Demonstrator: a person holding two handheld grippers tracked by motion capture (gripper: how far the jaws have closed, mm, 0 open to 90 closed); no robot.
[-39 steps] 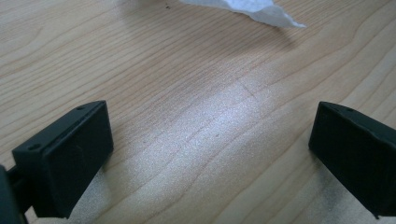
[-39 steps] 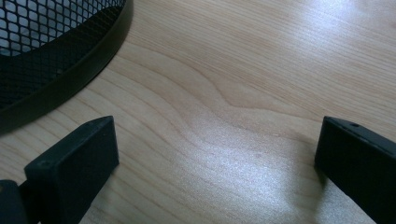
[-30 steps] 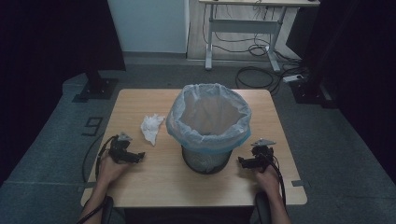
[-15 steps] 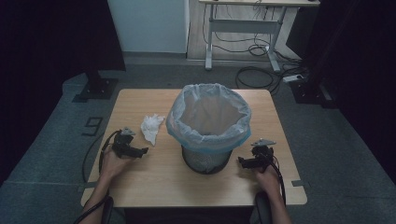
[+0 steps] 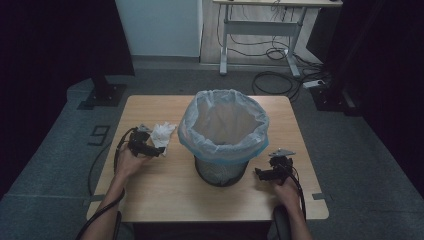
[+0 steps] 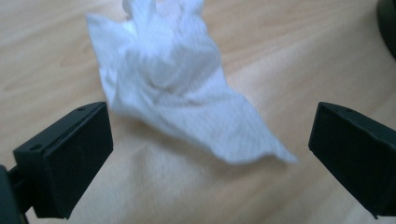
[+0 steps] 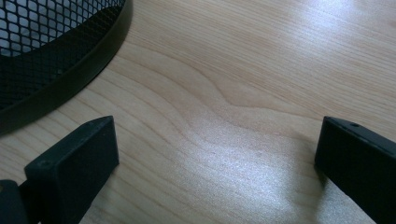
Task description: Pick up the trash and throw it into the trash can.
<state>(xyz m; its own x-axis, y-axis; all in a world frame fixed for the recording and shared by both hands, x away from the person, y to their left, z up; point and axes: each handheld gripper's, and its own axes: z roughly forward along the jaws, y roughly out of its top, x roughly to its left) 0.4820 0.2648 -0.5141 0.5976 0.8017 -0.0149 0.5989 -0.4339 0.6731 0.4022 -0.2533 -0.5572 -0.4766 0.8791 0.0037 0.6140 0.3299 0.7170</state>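
A crumpled white tissue (image 5: 162, 134) lies on the wooden table (image 5: 165, 190), left of a black mesh bin (image 5: 220, 172) lined with a pale blue bag (image 5: 223, 122). My left gripper (image 5: 152, 148) is open, low over the table, its jaws wide apart just short of the tissue (image 6: 180, 84); nothing is between them. My right gripper (image 5: 262, 173) rests at the table's right side, open, jaws apart over bare wood, with the bin's base (image 7: 56, 60) close on its left.
The bin stands at the table's middle and rises well above both grippers. Beyond the table's far edge are a dark floor, a stand base (image 5: 102, 92), a desk frame (image 5: 260, 30) and loose cables (image 5: 272, 82).
My left gripper has moved forward and to the right, up to the tissue. The right gripper has stayed where it was.
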